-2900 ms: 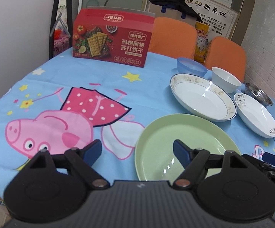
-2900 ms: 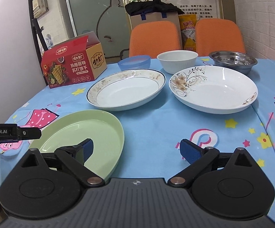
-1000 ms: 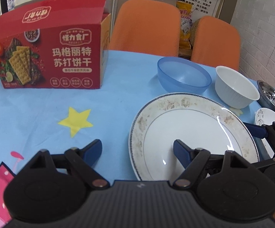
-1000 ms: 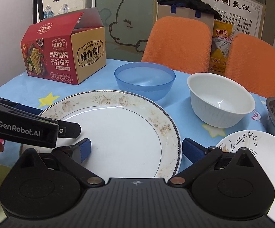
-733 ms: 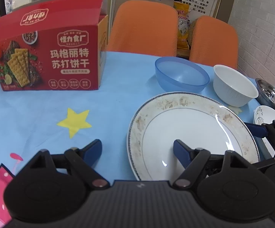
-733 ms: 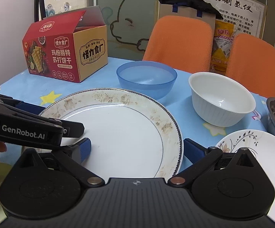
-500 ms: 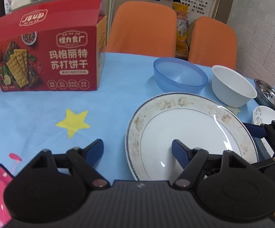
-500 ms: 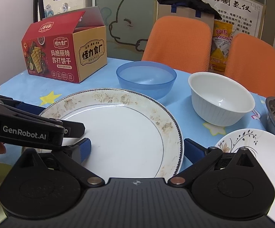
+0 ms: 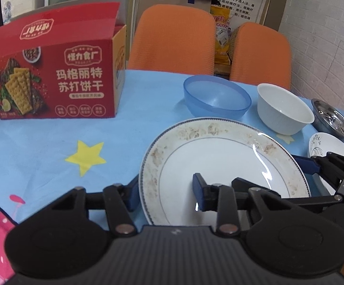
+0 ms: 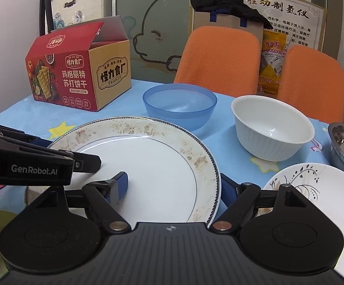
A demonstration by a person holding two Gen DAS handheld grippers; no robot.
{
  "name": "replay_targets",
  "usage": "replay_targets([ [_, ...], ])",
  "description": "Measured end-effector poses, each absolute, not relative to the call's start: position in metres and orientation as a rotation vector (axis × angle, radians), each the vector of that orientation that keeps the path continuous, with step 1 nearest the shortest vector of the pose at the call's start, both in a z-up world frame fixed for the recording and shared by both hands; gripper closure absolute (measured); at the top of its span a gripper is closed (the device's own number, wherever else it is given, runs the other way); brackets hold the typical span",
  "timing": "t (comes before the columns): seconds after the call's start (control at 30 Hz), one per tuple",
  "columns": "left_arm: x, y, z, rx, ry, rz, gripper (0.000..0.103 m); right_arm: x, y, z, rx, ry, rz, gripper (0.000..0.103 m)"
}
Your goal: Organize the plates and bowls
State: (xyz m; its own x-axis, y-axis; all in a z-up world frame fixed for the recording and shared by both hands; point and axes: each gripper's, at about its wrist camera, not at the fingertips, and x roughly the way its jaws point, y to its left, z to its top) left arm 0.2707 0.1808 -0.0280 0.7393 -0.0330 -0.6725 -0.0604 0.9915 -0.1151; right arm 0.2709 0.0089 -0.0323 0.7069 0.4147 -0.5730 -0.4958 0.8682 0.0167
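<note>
Two claws on one plate: my left claw (image 9: 166, 191) is closing across the near-left rim of the gold-rimmed plate (image 9: 222, 156), right claw (image 10: 173, 186) straddles its right rim, narrow, on the bench (image 9: 41, 142), blue bowl (image 9: 216, 98) and white bowl (image 9: 283, 109) behind.

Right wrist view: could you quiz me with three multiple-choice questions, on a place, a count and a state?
1. The blue bowl stands: A) on the floor B) between the cracker box and the white bowl C) inside the white bowl
2. Orange chairs behind the table: A) one B) two C) four
3. The white bowl is: A) overturned B) full of rice C) upright and empty
B, it sits between them on the table; B, two backs show; C, its bare inside shows.
</note>
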Motion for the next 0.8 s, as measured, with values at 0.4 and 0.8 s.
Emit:
replay_targets([
  [0.4,0.264,0.182,-0.018,-0.123,0.703,0.033,0.071,0.269,0.007,-0.025,-0.097,0.58,0.524,0.0],
  [0.8,0.268,0.182,-0.009,-0.16,0.711,0.025,0.071,0.266,-0.002,-0.016,-0.042,0.549,0.524,0.0],
])
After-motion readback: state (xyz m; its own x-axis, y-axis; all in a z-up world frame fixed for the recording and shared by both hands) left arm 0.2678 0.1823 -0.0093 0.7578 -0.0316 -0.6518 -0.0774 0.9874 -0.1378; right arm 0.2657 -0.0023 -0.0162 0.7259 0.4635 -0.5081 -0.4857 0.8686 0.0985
